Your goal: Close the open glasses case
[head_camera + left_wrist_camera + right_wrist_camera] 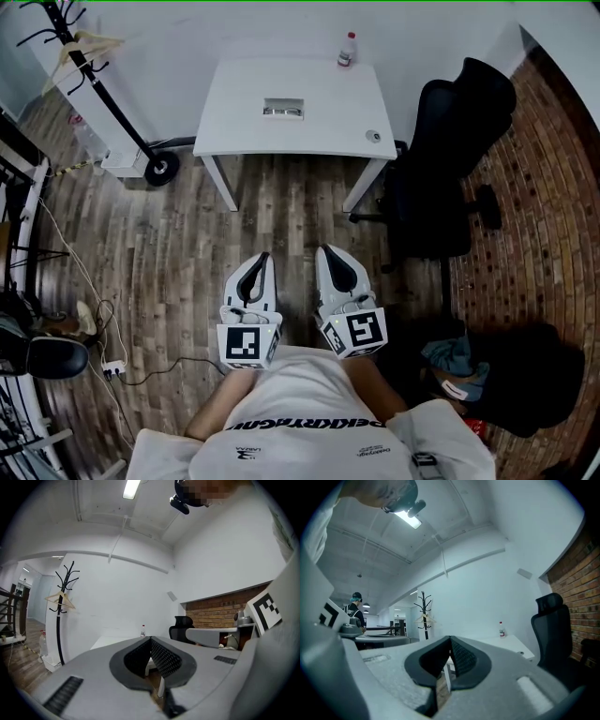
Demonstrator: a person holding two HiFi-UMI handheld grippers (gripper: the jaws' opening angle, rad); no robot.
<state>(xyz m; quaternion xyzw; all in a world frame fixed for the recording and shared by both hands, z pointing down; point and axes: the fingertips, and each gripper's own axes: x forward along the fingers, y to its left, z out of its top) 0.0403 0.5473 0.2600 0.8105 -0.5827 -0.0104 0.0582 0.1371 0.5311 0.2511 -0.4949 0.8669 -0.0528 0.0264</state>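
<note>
So both tongs are nowhere near the job here. The left tongs (262, 257) and right tongs (324, 251) are held side by side, just in front of the person's white shirt (309, 394), out over the wooden floor (178, 253), both aimed toward the white surface (234, 122). Going by each one's own camera, the left pair is clenched with the ribbed tips meeting and nothing between them, just an oval gap behind the tips. Same story on the right: tips pressed together, nothing pinched. The glasses case (283, 110) is lying open roughly in the middle of the surface, well apart from both tongs. From the head view it's too small to see much beyond a pale open rectangle, and I can't pick it out in either tong camera. Also on the surface: a little bottle (347, 49) at the far edge toward the right, and some small round thing (374, 136) near the front right corner. A black office chair (450, 169) stands just beside the surface on the right, and a black coat rack (98, 89) with a hanger (82, 45) on it is off to the left.
</note>
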